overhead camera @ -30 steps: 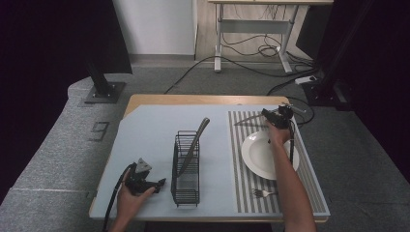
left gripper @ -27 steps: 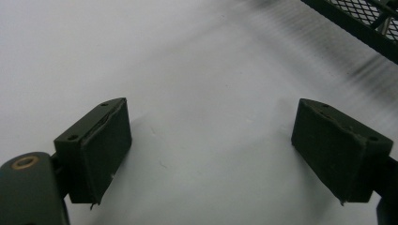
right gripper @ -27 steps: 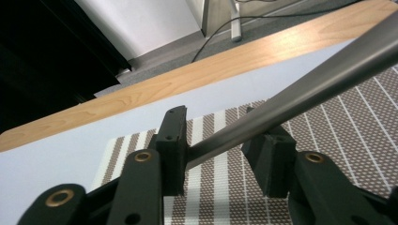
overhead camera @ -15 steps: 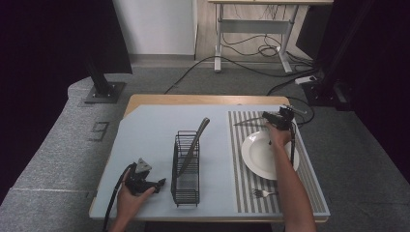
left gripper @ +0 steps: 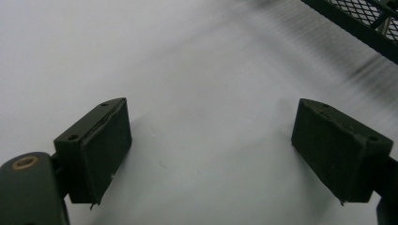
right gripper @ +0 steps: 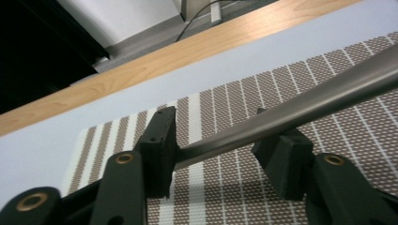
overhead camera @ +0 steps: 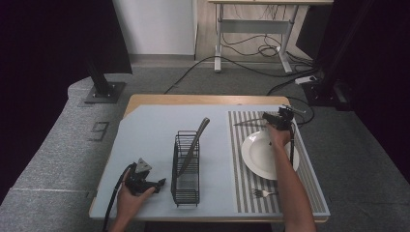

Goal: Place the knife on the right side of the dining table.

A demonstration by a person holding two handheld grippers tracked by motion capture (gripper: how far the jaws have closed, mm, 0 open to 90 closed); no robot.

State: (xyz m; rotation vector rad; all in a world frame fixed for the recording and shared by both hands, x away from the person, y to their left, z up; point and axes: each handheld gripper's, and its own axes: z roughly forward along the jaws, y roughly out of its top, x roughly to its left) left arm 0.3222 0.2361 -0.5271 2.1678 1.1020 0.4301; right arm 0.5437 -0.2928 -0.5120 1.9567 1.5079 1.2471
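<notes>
My right gripper [overhead camera: 269, 118] hovers over the far end of the striped placemat [overhead camera: 240, 164], beyond the white plate [overhead camera: 261, 159]. Its jaws are closed on the handle of a metal utensil [right gripper: 300, 105], which crosses them slantwise. In the high view the metal utensil [overhead camera: 246, 123] sticks out to the left of the gripper. My left gripper [overhead camera: 159, 183] rests near the table's front left, just left of the black wire rack [overhead camera: 186, 193]. Its jaws stand wide open over bare table [left gripper: 211, 126]. A long grey utensil [overhead camera: 197, 135] leans in the rack.
A fork [overhead camera: 262, 193] lies on the placemat in front of the plate. The rack's corner [left gripper: 356, 23] shows at the top right of the left gripper view. The wooden table edge [right gripper: 141, 75] runs behind the mat. Cables lie on the floor beyond.
The right gripper has shifted slightly nearer with the utensil in it. The left gripper has stayed put.
</notes>
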